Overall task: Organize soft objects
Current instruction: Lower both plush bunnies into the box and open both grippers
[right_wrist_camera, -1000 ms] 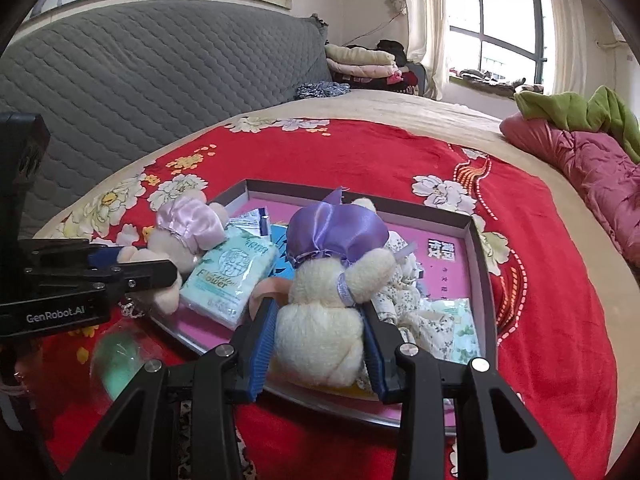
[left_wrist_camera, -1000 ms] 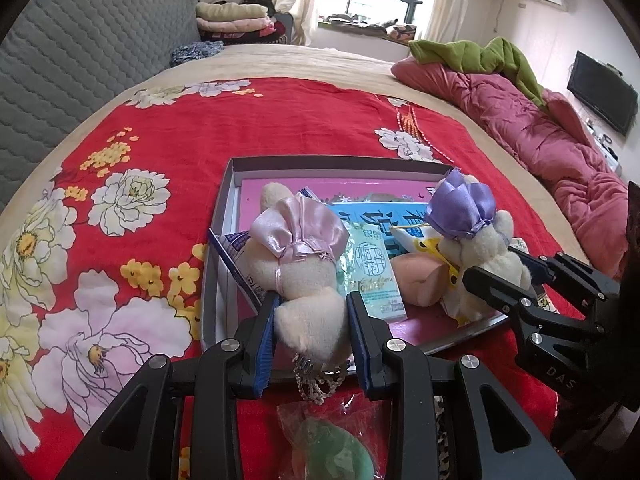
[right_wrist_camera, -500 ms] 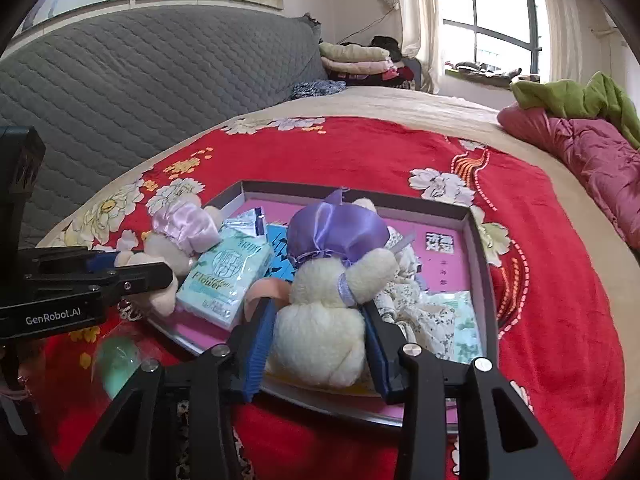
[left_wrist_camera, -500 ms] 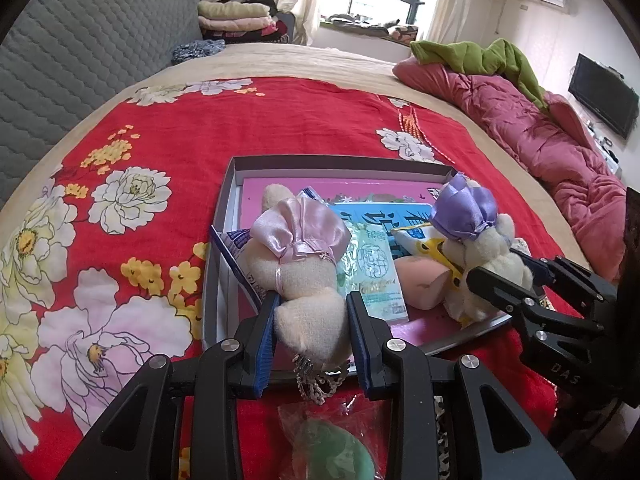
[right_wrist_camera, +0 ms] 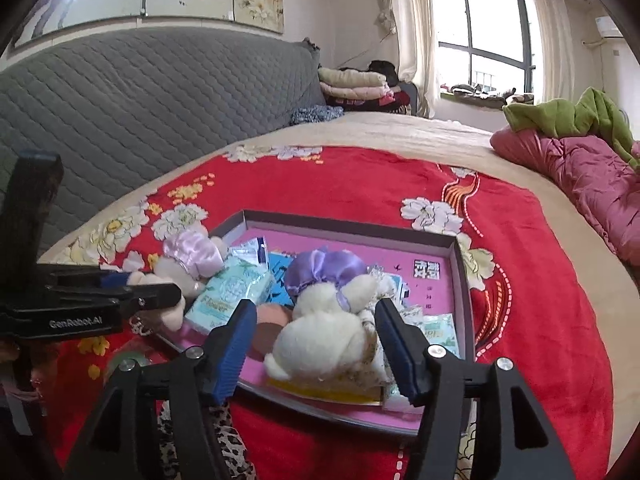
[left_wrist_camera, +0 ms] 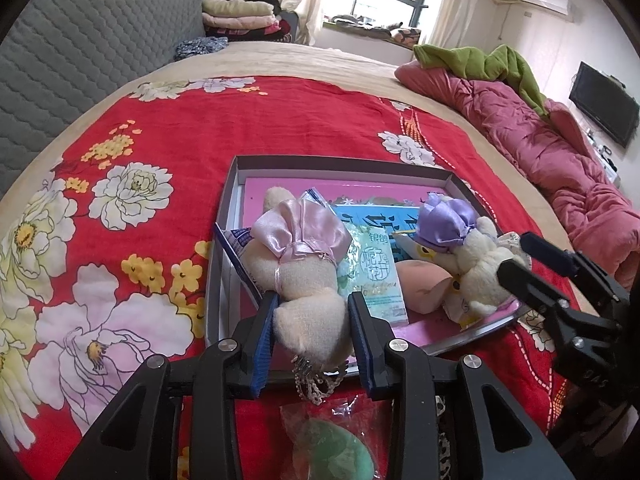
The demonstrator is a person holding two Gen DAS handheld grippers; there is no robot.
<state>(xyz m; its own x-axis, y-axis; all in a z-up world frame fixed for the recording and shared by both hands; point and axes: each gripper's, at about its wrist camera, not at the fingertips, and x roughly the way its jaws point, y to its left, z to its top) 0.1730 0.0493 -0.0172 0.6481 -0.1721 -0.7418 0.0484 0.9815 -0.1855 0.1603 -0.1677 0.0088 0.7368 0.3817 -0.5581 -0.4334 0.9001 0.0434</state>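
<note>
Left gripper (left_wrist_camera: 314, 322) is clamped on the pink-hat bear (left_wrist_camera: 298, 268), squeezing its lower body at the near left edge of the tray (left_wrist_camera: 340, 164) on the red blanket (left_wrist_camera: 260, 120). Only the left view shows the green pouch (left_wrist_camera: 332, 452) lying below the tray. Next comes the tissue pack (right_wrist_camera: 228, 294), then the purple-hat bear (right_wrist_camera: 328, 320) sitting in the tray. The right view shows the right gripper (right_wrist_camera: 316, 340) with jaws now spread wide, looks like clear of the bear on both sides; half a second ago they were pinching it. The left grip hasn't changed.
</note>
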